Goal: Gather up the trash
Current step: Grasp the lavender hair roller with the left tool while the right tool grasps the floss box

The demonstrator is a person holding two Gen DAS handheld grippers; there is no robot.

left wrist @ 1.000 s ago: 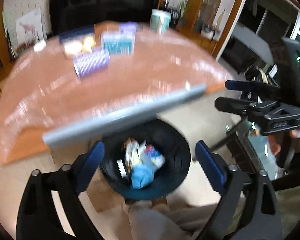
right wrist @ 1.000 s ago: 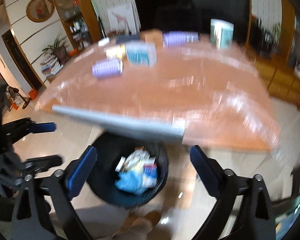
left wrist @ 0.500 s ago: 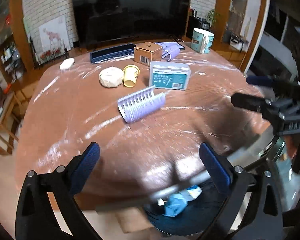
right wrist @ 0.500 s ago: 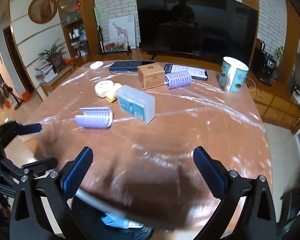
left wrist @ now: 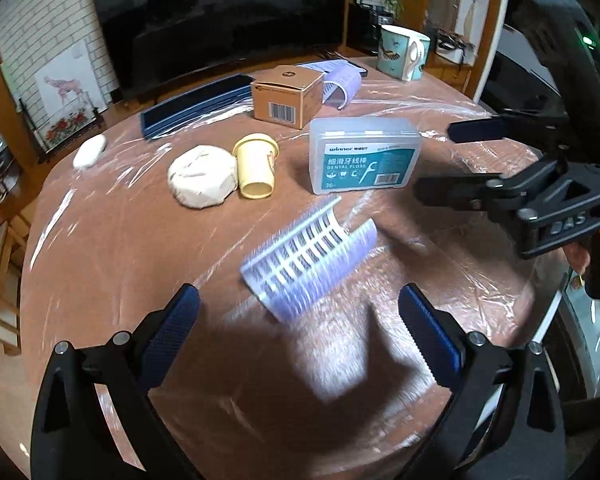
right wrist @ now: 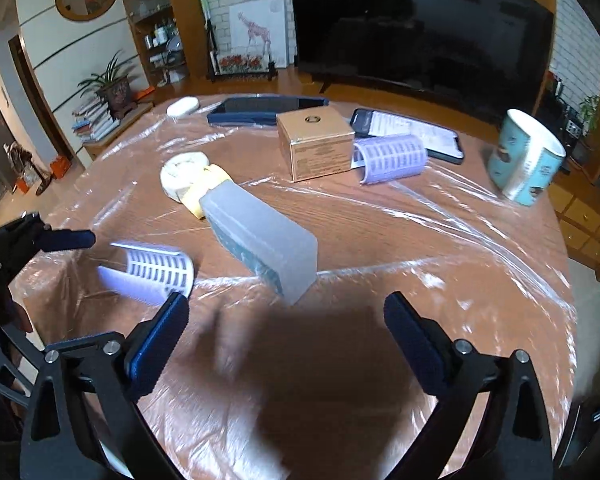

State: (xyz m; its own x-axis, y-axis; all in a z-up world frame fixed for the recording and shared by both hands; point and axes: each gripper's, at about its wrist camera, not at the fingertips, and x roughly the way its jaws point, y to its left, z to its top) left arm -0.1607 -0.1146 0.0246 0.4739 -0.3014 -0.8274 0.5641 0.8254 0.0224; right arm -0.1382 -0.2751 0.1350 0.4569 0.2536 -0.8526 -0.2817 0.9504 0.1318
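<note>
- Left claw: jaws spread wide, nothing between the pads. It hangs over the near part of the counter, pointing steeply down.
- Right claw: jaws also wide and empty. They have just been closing a little, with no object between them.
- Nearest candidate: lilac hair roller, lying on its side straight ahead of the left claw, just beyond the fingertips, not touching them.
- Roller long axis runs diagonally, from near-left to far-right as the left claw sees it, so it is skewed to the jaw line.
- From the right claw, the same roller sits off to the left, beside the left finger. Left claw is judged better placed.
- Ahead of the right claw lies the dental floss box, long axis diagonal, near end towards the gap.
- Further out from both claws: crumpled white wad touching a tipped yellow cup.
- Judgement: the wad or cup reads as trash; the roller is uncertain.
</note>
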